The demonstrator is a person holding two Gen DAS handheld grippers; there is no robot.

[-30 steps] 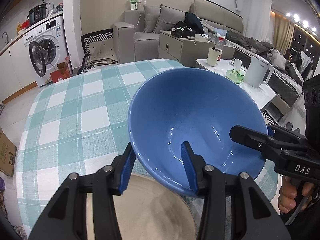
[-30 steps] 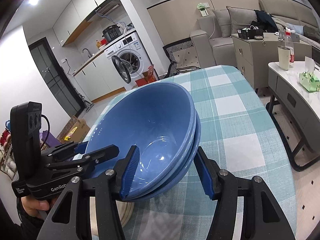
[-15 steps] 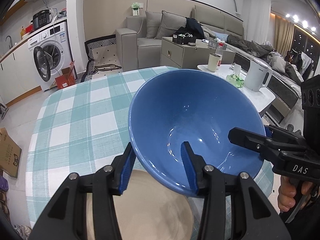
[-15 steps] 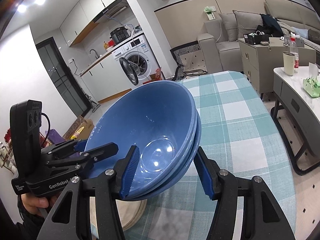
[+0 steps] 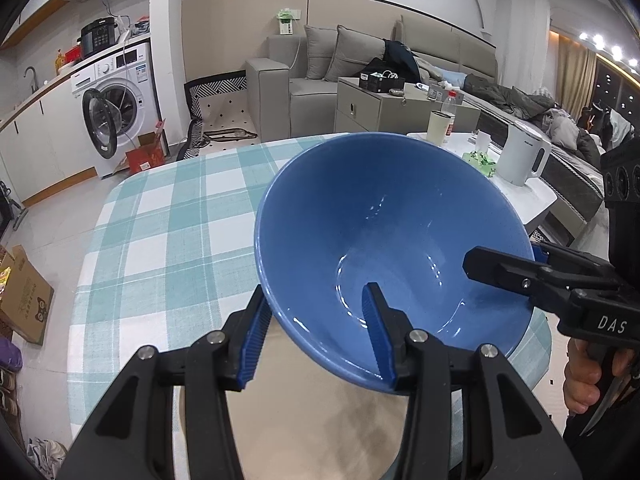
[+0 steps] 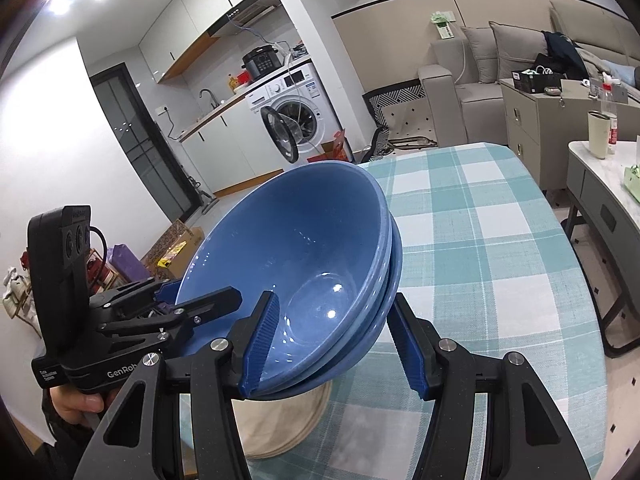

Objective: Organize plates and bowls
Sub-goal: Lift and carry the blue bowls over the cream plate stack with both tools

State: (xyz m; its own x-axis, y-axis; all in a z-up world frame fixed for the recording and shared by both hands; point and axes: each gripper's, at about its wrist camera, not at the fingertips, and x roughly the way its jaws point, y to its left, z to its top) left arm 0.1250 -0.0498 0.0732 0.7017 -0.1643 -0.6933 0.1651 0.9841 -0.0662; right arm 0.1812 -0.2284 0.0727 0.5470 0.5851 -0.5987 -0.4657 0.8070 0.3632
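Observation:
A stack of nested blue bowls [image 5: 384, 216] [image 6: 304, 240] hangs tilted in the air above a beige plate [image 5: 320, 420] [image 6: 288, 428] lying on the checked table. My left gripper [image 5: 316, 336] is shut on the stack's near wall, with one blue pad inside and one outside. My right gripper [image 6: 332, 344] grips the opposite side the same way, its outer finger under the lowest bowl. Each gripper shows in the other's view: the right gripper [image 5: 500, 272] at the bowls' right rim, the left gripper [image 6: 180, 304] at their left rim. A hand [image 5: 584, 380] holds the right handle.
The round table [image 5: 160, 240] [image 6: 480, 260] wears a teal and white checked cloth. A white side table [image 5: 520, 196] to the right carries a kettle [image 5: 520, 156] and a cup [image 5: 438, 126]. A washing machine [image 6: 296, 120], a sofa and a cardboard box [image 5: 24, 300] stand beyond.
Both grippers have risen with the bowl stack, which now hangs higher over the beige plate. More of the plate and the room shows. Neither grip has altered.

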